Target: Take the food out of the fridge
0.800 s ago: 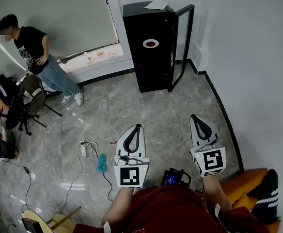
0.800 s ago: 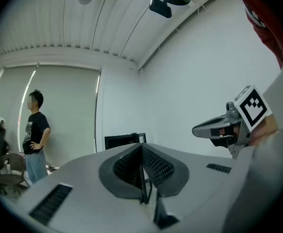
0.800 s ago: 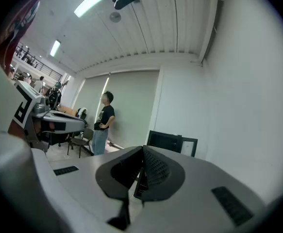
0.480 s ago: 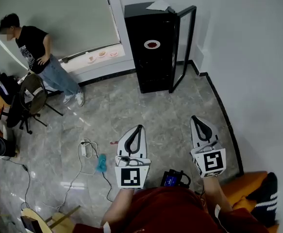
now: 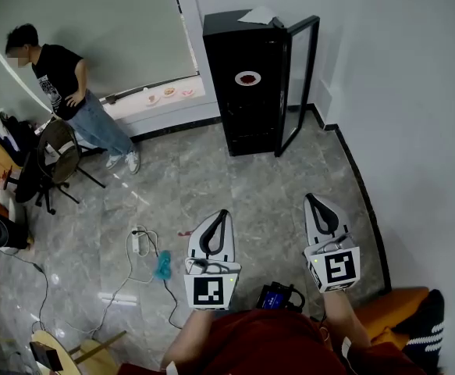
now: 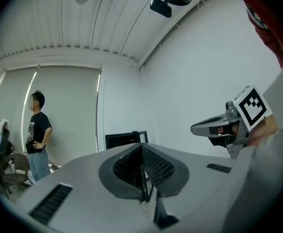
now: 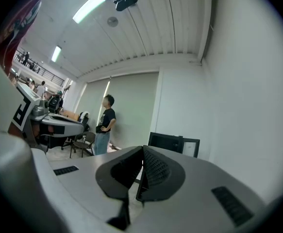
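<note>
Left claw (image 5: 223, 214) fully closed, tips touching, nothing between them. Right claw (image 5: 312, 199) same: jaws together, empty. Neither touches anything. Both are held out low in front of the wearer, side by side with a gap between, noses pointing across the floor (image 5: 211, 170) toward the fridge (image 5: 243, 108), which is well apart from them. The fridge is black and stands in the far corner against the white wall, door (image 5: 299, 84) swung open to its right. A plate of food (image 5: 248, 77) sits on an upper shelf inside, something red on it. A sheet of paper (image 5: 259, 14) lies on the fridge top. The floor is grey marble tile, with a power strip (image 5: 136, 241) and loose cable to the left of the claws. A person (image 5: 65, 92) stands at the far left by the blind, hands on hips, a chair (image 5: 53, 156) just beside. Small dishes sit on the sill (image 5: 165, 94).
</note>
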Demonstrator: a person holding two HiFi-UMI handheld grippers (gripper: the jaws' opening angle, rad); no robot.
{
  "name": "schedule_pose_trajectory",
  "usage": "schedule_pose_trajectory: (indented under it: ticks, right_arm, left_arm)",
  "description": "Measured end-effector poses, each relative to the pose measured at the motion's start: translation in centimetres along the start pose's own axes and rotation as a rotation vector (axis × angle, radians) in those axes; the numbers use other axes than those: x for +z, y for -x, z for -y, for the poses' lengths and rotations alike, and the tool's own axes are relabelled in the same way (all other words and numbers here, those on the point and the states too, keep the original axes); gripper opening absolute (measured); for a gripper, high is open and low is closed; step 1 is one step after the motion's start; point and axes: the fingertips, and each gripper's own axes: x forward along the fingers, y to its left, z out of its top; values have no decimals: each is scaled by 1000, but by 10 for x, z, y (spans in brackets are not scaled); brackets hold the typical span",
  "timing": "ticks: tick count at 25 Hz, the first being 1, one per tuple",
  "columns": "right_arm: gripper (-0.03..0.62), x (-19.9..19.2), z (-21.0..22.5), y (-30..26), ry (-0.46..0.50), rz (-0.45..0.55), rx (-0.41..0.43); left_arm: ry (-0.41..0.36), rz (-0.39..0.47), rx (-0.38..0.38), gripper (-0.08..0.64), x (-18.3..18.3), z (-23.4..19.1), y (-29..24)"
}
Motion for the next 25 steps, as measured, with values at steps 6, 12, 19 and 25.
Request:
schedule_pose_trajectory:
  ticks: [6,12,19,25]
  right_arm:
    - [21,-2,4,-2,9,4,15]
    - [21,-7,-3,-30,14,-7,17]
    - [21,-7,-12,-82,27,-22,-2]
    - [21,-3,-13,-122,45,-32,-25]
  left_arm:
    - [0,-7,20,17,-2,2,-1]
    - [-7,7,15,15,-7,-18,-16]
    - [16,9,7,15,-19,-63,-49]
    - [13,23,-12,17,-22,-97,-81]
